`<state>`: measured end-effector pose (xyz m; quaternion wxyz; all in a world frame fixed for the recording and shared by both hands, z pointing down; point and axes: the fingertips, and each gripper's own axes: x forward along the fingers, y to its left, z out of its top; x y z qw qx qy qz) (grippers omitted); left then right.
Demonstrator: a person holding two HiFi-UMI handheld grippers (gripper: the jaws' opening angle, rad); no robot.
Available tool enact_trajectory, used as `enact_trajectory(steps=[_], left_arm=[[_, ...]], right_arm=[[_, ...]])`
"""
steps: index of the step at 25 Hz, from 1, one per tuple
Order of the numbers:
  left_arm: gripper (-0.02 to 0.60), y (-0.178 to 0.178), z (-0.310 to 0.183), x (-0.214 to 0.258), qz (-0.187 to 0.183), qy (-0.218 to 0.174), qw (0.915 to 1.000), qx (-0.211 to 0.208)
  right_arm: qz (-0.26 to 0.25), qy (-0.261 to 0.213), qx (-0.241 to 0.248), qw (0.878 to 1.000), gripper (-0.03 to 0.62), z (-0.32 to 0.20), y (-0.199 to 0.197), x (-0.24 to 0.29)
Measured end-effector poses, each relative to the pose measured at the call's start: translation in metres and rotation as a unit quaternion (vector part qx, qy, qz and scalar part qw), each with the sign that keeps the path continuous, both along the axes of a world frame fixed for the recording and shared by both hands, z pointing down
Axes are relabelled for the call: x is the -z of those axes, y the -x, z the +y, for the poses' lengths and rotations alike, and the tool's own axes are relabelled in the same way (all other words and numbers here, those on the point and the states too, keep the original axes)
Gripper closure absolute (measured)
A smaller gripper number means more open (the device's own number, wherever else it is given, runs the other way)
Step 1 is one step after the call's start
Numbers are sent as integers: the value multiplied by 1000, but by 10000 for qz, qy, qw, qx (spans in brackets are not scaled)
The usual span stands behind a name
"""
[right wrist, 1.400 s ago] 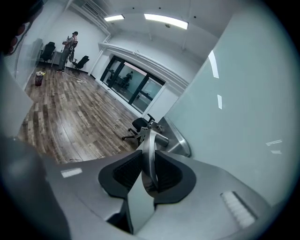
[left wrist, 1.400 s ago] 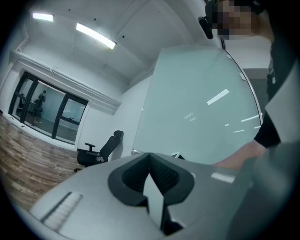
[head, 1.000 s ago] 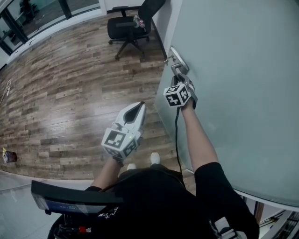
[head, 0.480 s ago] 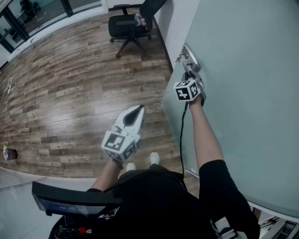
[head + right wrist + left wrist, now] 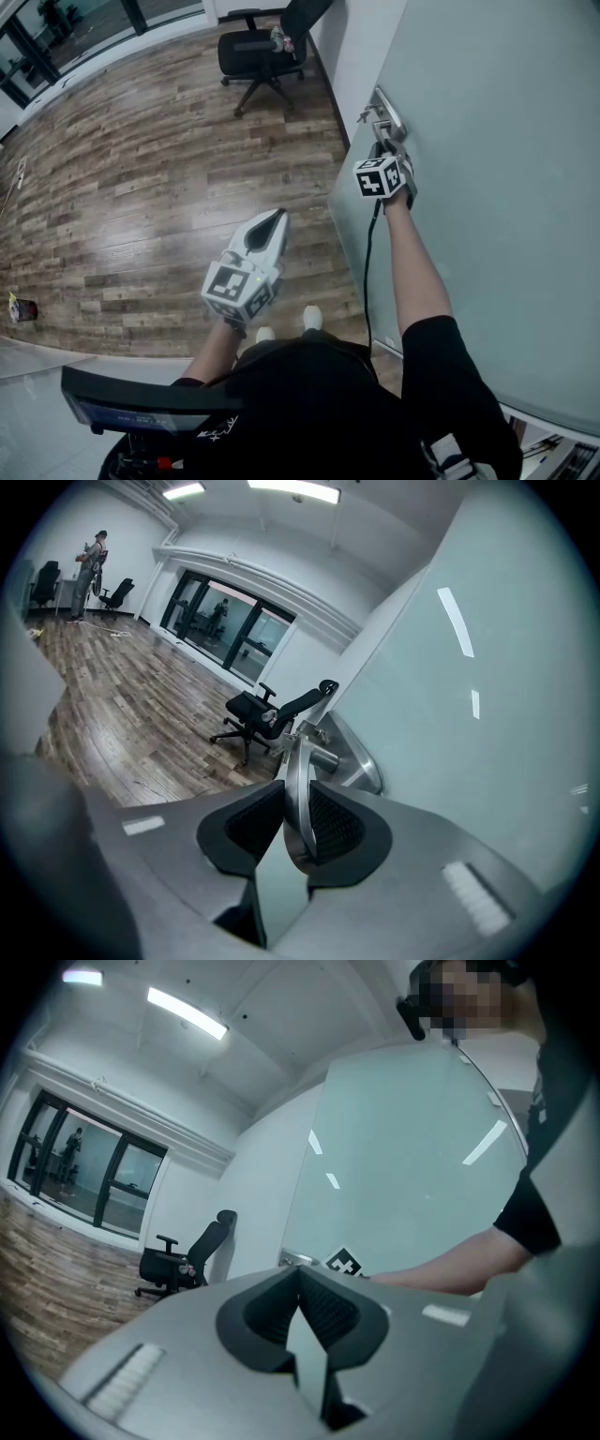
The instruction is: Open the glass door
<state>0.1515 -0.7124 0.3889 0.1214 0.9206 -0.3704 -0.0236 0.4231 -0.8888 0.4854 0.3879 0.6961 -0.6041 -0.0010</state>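
Glass door (image 5: 497, 187): frosted pane, fills the right half of the head view. Lever handle (image 5: 296, 761): metal, at the pane's left edge, upper centre-right of the head view. Right gripper (image 5: 382, 155): jaws partly closed, pads clamped on the lever. Left gripper (image 5: 271, 219): jaws together, empty, held over the wooden floor (image 5: 141, 187) at frame centre. Office chair (image 5: 262, 47): top centre. Status: handle grasped; pane looks barely ajar, if at all; swinging it wide remains.
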Motion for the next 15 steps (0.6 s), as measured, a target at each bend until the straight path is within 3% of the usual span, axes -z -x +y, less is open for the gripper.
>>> enact_trajectory(steps=[4, 7, 15], left_arm=[[580, 2, -4, 4, 9, -53, 10000, 30], [580, 4, -6, 7, 4, -103, 9999, 71], [580, 12, 8, 12, 10, -222, 9998, 6]], right_arm=[[324, -33, 53, 9995, 500, -4, 1, 4], [133, -33, 61, 9999, 497, -3, -1, 5], [194, -320, 145, 9992, 502, 29, 10, 18]])
